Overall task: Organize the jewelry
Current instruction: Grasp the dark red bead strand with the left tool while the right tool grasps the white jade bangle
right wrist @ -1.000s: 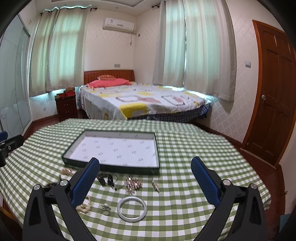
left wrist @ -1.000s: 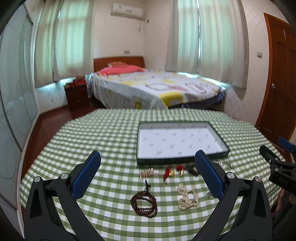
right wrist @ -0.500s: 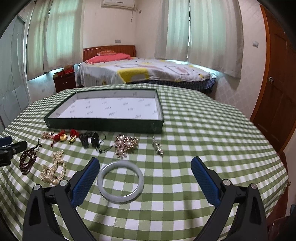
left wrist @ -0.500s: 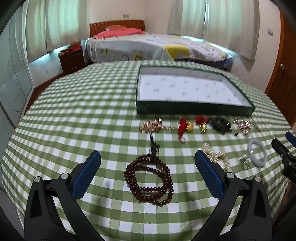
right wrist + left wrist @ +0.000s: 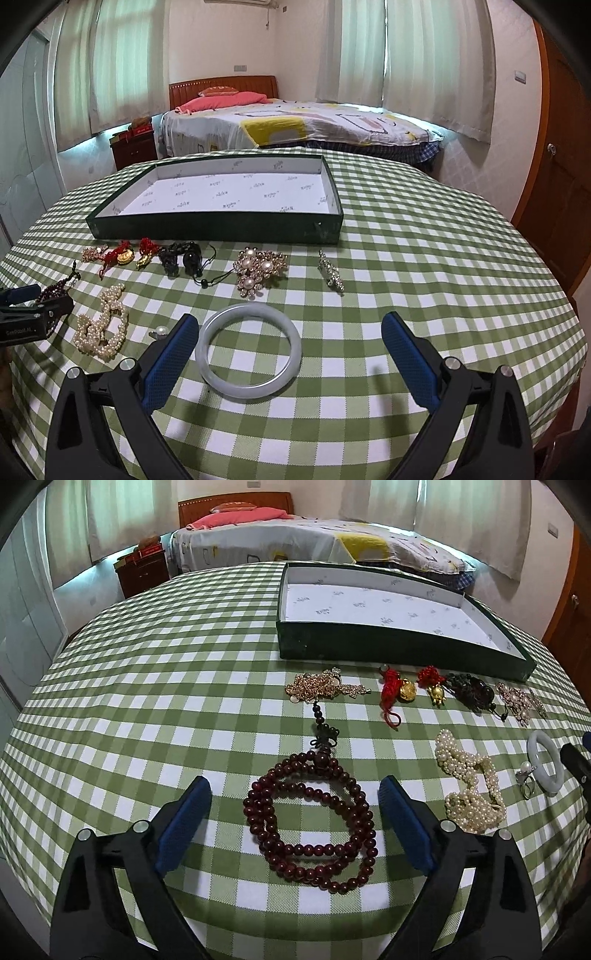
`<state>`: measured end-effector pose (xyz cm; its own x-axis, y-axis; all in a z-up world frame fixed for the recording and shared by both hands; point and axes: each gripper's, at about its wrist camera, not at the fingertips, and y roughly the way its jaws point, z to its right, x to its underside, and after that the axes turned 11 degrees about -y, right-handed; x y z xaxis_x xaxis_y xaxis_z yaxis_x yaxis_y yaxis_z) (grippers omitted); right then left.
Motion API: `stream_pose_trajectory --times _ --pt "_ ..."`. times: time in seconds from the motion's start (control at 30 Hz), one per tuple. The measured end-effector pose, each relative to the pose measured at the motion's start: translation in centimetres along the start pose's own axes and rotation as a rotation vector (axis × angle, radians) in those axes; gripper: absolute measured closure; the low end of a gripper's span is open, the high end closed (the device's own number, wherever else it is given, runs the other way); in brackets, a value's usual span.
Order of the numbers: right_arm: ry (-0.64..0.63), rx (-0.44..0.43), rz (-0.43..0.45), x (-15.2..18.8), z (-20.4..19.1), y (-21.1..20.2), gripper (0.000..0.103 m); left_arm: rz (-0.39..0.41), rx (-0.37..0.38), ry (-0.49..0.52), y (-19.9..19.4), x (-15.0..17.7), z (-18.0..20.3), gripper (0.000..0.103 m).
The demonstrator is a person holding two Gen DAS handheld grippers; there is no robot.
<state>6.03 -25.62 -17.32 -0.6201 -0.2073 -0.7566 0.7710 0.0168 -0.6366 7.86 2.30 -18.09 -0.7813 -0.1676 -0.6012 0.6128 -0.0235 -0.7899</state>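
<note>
A dark red bead necklace (image 5: 310, 827) lies coiled on the green checked cloth, between the fingers of my open left gripper (image 5: 295, 819). A pale jade bangle (image 5: 249, 356) lies flat just ahead of my open right gripper (image 5: 290, 354), nearer its left finger. A pearl strand (image 5: 469, 781) lies between the two pieces and shows in the right wrist view (image 5: 101, 325). A dark green tray (image 5: 402, 651) with a white lining stands empty behind the jewelry, and in the right wrist view (image 5: 221, 229).
A row lies before the tray: gold chain (image 5: 325, 686), red-corded gold charms (image 5: 400, 688), black beads (image 5: 472, 692), a pearl brooch (image 5: 258, 271), a crystal pin (image 5: 330, 273). A small pearl ring (image 5: 526, 775) lies by the bangle. A bed (image 5: 295, 125) stands behind the table.
Both grippers have dropped toward the table and come closer. The bead necklace now lies between the left fingers and the bangle sits close before the right gripper. Both remain open.
</note>
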Motion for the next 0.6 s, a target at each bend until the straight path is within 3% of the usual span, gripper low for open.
stream_pose_trajectory --times 0.07,0.17,0.43,0.6 --pt "-0.006 -0.003 -0.009 0.1 -0.2 0.3 0.006 0.004 0.000 0.000 0.1 0.0 -0.1 0.014" --pt "-0.015 -0.009 -0.019 0.2 -0.6 0.6 0.006 0.020 0.002 -0.004 0.0 -0.2 -0.3 0.030" --pt "-0.048 -0.026 -0.047 0.1 -1.5 1.7 0.006 0.039 0.041 0.008 -0.6 -0.1 -0.2 0.082" --pt "-0.053 -0.023 -0.075 0.1 -1.6 2.5 0.006 0.037 0.070 0.003 -0.6 -0.1 -0.4 0.086"
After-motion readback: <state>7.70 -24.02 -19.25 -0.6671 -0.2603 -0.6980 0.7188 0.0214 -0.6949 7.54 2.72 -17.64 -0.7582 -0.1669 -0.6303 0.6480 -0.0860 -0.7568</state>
